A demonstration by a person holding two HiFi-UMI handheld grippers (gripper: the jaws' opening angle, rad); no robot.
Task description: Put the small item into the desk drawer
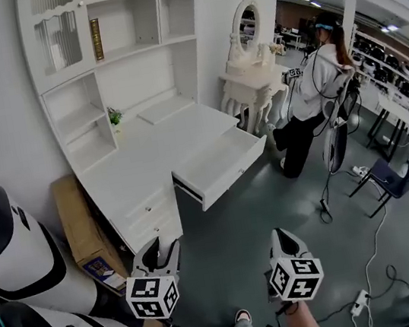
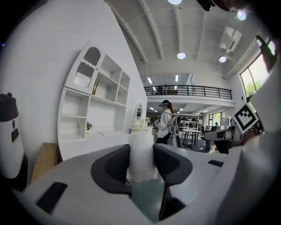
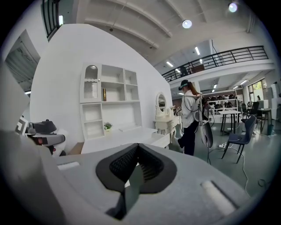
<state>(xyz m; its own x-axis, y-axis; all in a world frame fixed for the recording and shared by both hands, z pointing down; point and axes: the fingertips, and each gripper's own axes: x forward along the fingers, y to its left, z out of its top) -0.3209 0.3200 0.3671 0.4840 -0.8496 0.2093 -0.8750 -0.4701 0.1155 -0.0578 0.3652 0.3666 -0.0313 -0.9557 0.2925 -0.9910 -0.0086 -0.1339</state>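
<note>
The small item [image 2: 141,158], a white fabric-like roll with a frayed lower edge, stands upright between the pads of my left gripper [image 2: 141,149], which is shut on it. In the head view the left gripper [image 1: 160,255] is low and left of centre, over the grey floor in front of the white desk [image 1: 149,156]. The desk drawer [image 1: 216,166] is pulled out and looks empty. My right gripper [image 1: 286,241] hangs beside the left one. In its own view the right gripper [image 3: 137,151] has its pads meeting at the tips with nothing between them.
A cardboard box [image 1: 83,230] leans left of the desk, next to a white and black machine [image 1: 9,244]. A small plant [image 1: 115,117] sits on the desk shelf. A person [image 1: 316,87] stands by a white vanity table [image 1: 253,82]. Cables and a power strip [image 1: 361,302] lie on the floor.
</note>
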